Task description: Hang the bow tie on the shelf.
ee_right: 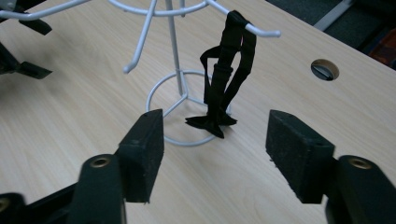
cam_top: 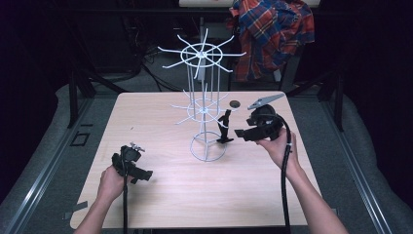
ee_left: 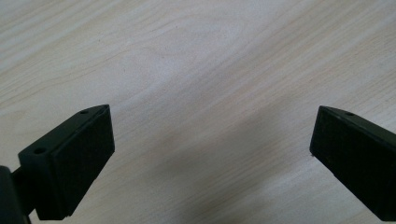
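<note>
We see a white wire rack (cam_top: 205, 105) standing near the middle of the bench (cam_top: 160, 195), a little toward the far edge, with its ring base flat on the wood. A black strap (cam_top: 224, 127) hangs from one of the rack's lower prongs on the right side; in the right gripper view the strap (ee_right: 228, 74) is looped over the prong's end and its lower end touches the bench at the rim of the ring base.

Our right gripper (cam_top: 239, 132) is held just to the right of the rack, pointing at the strap. In its own view the right gripper (ee_right: 215, 151) has its jaws wide apart and holding nothing, the strap just beyond them.

Our left gripper (cam_top: 147, 174) sits low over the near left part of the bench, well apart from the rack. Its view shows the left gripper (ee_left: 210, 154) with jaws spread wide over bare wood.

A round hole (ee_right: 324, 69) lies in the bench toward the far right corner. A plaid shirt (cam_top: 272, 29) hangs beyond the far edge.
</note>
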Available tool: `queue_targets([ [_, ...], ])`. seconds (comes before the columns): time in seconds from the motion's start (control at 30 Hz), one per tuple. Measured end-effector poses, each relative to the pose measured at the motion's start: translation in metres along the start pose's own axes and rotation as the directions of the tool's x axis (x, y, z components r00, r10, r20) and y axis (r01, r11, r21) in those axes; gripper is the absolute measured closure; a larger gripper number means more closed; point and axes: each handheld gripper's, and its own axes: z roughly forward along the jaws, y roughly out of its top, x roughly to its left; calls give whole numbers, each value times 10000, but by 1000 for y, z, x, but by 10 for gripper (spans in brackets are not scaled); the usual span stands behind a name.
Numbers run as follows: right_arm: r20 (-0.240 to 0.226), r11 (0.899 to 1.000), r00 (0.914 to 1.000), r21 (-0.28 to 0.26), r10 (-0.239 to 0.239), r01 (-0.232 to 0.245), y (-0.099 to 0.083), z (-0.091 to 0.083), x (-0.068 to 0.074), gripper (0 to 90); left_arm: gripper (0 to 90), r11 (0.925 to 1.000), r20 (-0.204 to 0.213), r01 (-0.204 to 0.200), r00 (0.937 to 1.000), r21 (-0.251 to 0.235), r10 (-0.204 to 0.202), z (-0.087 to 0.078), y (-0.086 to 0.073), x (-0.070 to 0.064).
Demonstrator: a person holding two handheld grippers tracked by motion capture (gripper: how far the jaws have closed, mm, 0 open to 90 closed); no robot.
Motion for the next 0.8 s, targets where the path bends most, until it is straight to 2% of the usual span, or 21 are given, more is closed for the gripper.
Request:
queue_targets([
  [0.03,-22,10000,10000,-30,-17,16,-5,-6,1,294,0,10000,2,7,10000,10,-7,0,0,0],
  [0.3,12,9994,9995,175,-301,301,-22,-24,4,158,0,10000,28,48,10000,39,-48,0,1,-1],
  [0.53,9,9986,9991,295,-435,434,-36,-33,5,131,0,10000,-18,47,10000,49,-47,0,0,-1],
  [0.57,6,9983,9988,332,-486,486,-42,-35,5,102,0,10000,-26,46,10000,47,-46,0,0,-1],
  [0.8,19,9975,9986,483,-523,521,-63,-39,2,71,0,10000,-83,54,10000,81,-53,1,0,-2],
])
